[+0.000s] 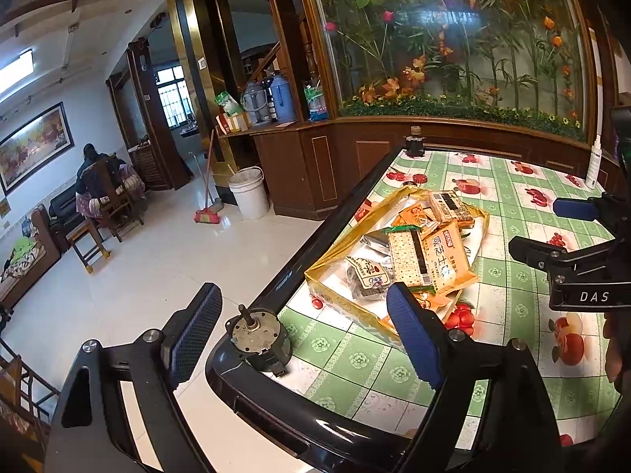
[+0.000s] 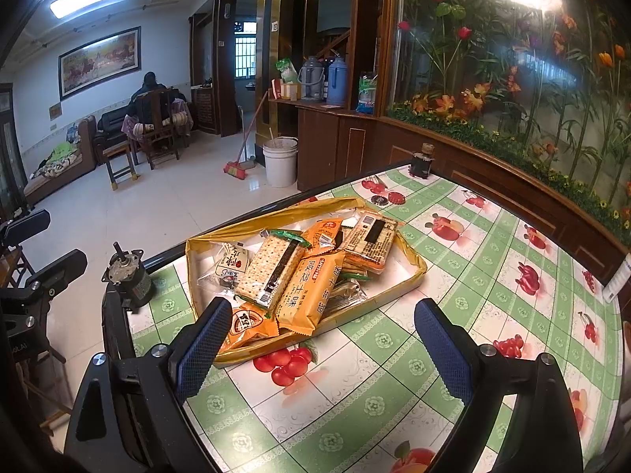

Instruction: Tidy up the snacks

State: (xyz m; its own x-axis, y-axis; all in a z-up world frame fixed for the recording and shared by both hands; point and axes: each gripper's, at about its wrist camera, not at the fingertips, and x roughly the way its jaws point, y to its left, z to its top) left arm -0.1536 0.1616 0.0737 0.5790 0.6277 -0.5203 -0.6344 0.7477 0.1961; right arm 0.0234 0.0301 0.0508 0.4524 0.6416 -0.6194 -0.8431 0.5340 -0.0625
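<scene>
A shallow gold tray [image 2: 414, 280] [image 1: 335, 252] on the fruit-print table holds several snack packs: a cracker pack [image 2: 272, 268] [image 1: 406, 256], an orange biscuit pack [image 2: 307, 291] [image 1: 445, 260], a beige pack [image 2: 370, 240] [image 1: 449, 205], a small dark pack [image 2: 230, 264] [image 1: 368, 276] and an orange pack at the near edge [image 2: 248, 327]. My left gripper [image 1: 303, 327] is open and empty, near the table's left corner, just short of the tray. My right gripper [image 2: 323, 339] is open and empty, above the table in front of the tray; it also shows in the left wrist view [image 1: 548, 228].
A small metal motor [image 1: 260, 339] [image 2: 126, 276] stands on the table's near left corner. A dark ink bottle [image 1: 415, 142] [image 2: 422, 163] stands at the far edge, bottle caps [image 2: 388, 198] near it. A white spray bottle [image 1: 593, 165] stands far right. Wooden cabinets, a white bucket [image 2: 280, 161] and a broom lie beyond.
</scene>
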